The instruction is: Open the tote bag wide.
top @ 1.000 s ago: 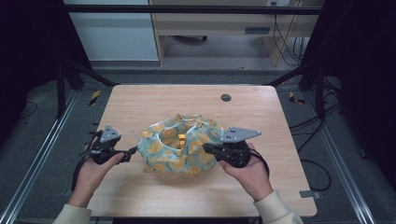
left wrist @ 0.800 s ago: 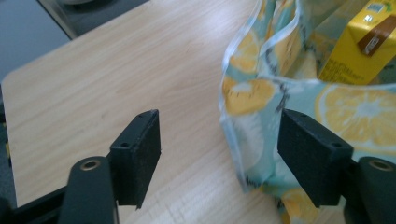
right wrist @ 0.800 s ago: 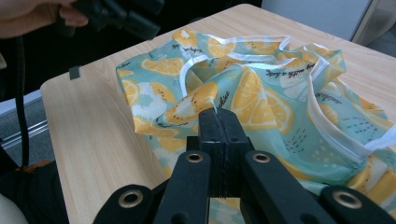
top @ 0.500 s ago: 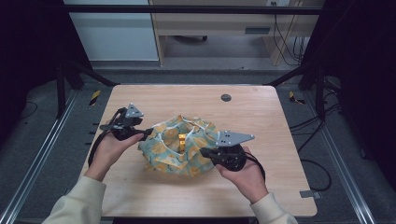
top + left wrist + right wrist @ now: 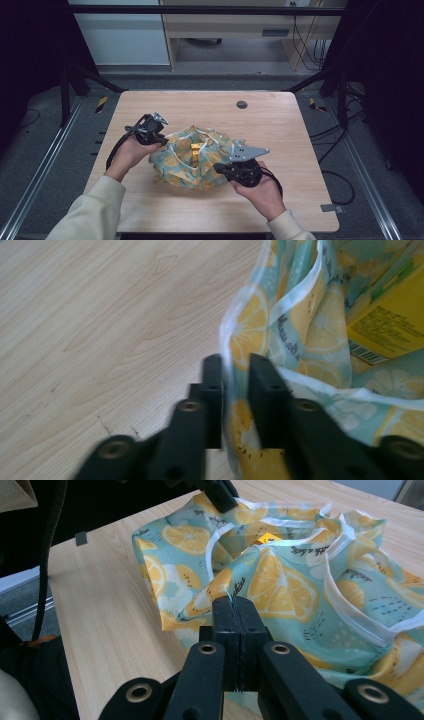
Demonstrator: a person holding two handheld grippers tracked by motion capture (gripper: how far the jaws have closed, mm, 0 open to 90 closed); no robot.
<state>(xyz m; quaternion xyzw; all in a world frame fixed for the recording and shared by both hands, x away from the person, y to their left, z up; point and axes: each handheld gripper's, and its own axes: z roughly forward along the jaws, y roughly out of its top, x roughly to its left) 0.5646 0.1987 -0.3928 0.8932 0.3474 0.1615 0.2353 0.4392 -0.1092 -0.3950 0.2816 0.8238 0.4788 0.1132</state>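
Bag [image 5: 200, 161], lemon print, sits crumpled mid-table [image 5: 280, 120]. Yellow box [image 5: 196, 149] inside, mostly hidden by folds; in the left gripper view it's cut off at the 2 o'clock edge.

L gripper [image 5: 161, 140] at the bag's 10 o'clock rim: its jaws have just been closing, w/ the white-edged rim [image 5: 235, 347] between them; a slight gap shows, can't tell if the pads pinch yet.

R gripper [image 5: 220, 168] at the bag's 4 o'clock: jaws clamped tight on a fold of cloth [image 5: 231, 596], pinch point hidden behind the jaws.
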